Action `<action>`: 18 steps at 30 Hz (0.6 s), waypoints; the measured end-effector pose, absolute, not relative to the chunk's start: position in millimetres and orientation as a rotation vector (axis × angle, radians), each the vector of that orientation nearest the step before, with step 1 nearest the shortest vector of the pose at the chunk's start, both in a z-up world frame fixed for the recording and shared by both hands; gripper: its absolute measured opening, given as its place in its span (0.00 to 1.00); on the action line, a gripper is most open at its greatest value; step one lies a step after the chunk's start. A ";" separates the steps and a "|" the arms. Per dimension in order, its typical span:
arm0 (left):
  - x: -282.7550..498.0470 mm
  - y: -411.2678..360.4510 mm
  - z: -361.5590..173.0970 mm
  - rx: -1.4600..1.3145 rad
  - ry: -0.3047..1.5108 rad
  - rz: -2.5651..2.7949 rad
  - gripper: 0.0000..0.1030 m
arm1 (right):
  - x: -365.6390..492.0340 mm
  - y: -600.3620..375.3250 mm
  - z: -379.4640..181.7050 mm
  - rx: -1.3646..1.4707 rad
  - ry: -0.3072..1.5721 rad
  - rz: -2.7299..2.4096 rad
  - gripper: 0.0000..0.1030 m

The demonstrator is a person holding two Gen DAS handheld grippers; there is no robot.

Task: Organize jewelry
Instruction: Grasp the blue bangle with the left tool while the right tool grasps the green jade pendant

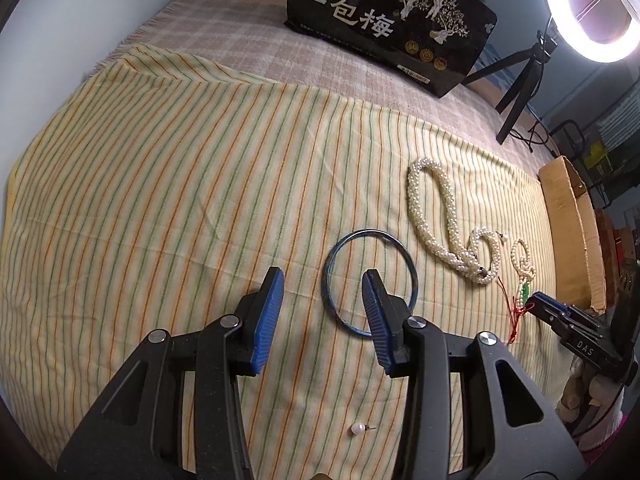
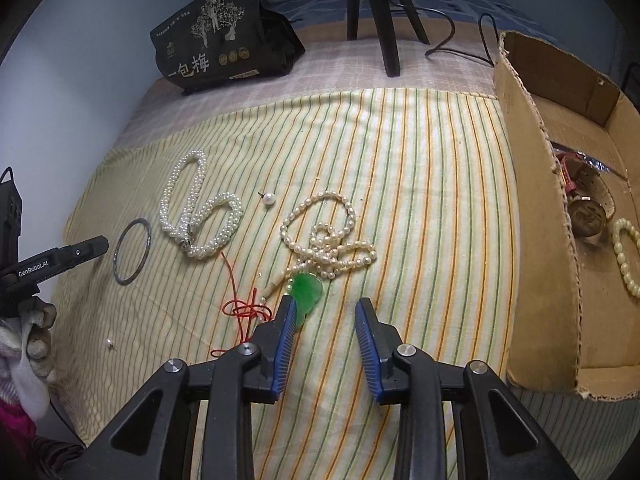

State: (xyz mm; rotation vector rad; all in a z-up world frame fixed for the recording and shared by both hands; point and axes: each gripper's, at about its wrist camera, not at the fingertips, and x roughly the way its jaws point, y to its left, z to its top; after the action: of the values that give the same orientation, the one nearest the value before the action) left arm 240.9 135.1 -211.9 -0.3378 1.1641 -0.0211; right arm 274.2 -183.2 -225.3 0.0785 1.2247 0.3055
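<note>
Black bag [image 1: 390, 20] reads "一包梅"; left gripper [image 2: 56, 258] body reads "GenRobot.AI".

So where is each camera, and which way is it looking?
Left wrist: sits on the left gripper, looking down at the striped cloth and blue bangle; its open fingers show.
Right wrist: sits on the right gripper, looking down at the green pendant and cardboard box; its open fingers and a gloved hand show.
Both see the bangle, the thick pearl rope and the black bag.

Two pearl necklaces [image 2: 200, 208], two pearl studs [image 2: 269, 199], one bangle [image 2: 132, 250].
</note>
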 end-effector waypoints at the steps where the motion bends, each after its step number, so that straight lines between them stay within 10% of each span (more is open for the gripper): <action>1: 241.3 134.9 -212.3 -0.335 1.165 -0.021 0.40 | 274.6 -181.4 -224.7 0.064 1.221 0.303 0.29; 18: 244.2 138.8 -218.1 -0.330 1.170 -0.025 0.40 | 269.5 -172.2 -225.9 -0.037 1.212 0.287 0.17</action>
State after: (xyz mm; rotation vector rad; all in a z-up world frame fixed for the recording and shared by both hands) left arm 244.2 138.8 -218.1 -0.3304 1.1701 -0.0249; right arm 269.5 -172.2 -225.9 -0.0370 1.2119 0.2872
